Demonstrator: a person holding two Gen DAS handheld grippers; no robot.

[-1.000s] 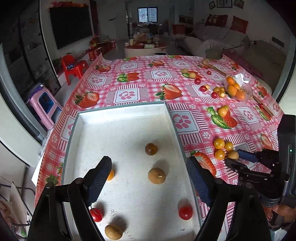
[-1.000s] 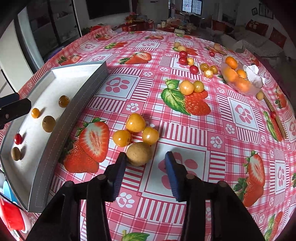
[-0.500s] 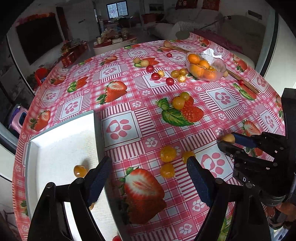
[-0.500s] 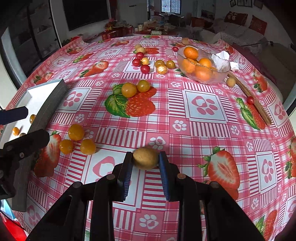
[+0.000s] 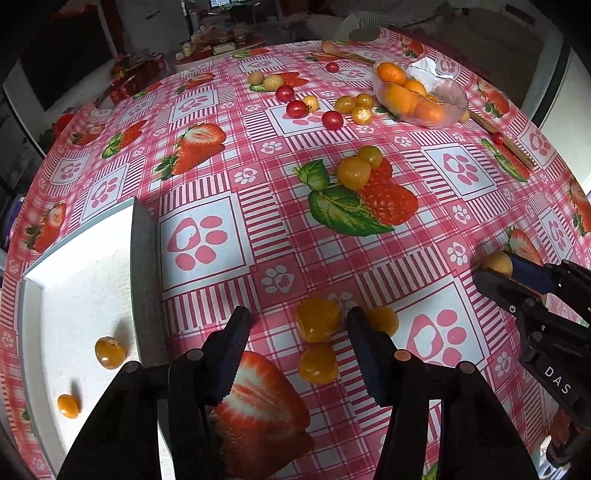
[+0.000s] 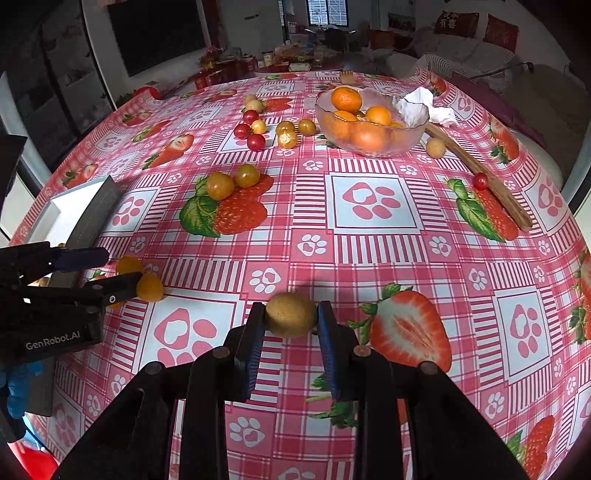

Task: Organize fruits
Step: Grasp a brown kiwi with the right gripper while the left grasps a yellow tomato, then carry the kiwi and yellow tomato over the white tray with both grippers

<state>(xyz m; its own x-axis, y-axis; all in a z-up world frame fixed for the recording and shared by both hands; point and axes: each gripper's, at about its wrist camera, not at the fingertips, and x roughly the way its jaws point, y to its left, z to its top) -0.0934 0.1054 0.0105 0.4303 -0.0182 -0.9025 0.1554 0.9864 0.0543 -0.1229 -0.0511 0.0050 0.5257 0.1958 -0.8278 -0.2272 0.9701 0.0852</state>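
a home living room: sofa (image 6: 461, 55) with cushions, dark television (image 6: 159, 33), strawberry tablecloth (image 6: 369, 240).

I see a pink checked tablecloth (image 6: 373, 254) printed with strawberries and white paw marks, covering the whole table. A crumpled white tissue (image 6: 424, 107) lies against the far right rim of the glass bowl, partly hanging over its edge. Just right of that, a long wooden stick (image 6: 480, 173) runs diagonally along the cloth toward the table's right edge. Past the table I make out a dark television screen (image 6: 159, 33) on the left wall, a low coffee table (image 6: 295, 61) crowded with small items, a window (image 6: 327, 11) behind it, and a sofa with red cushions (image 6: 476, 40) on the right.
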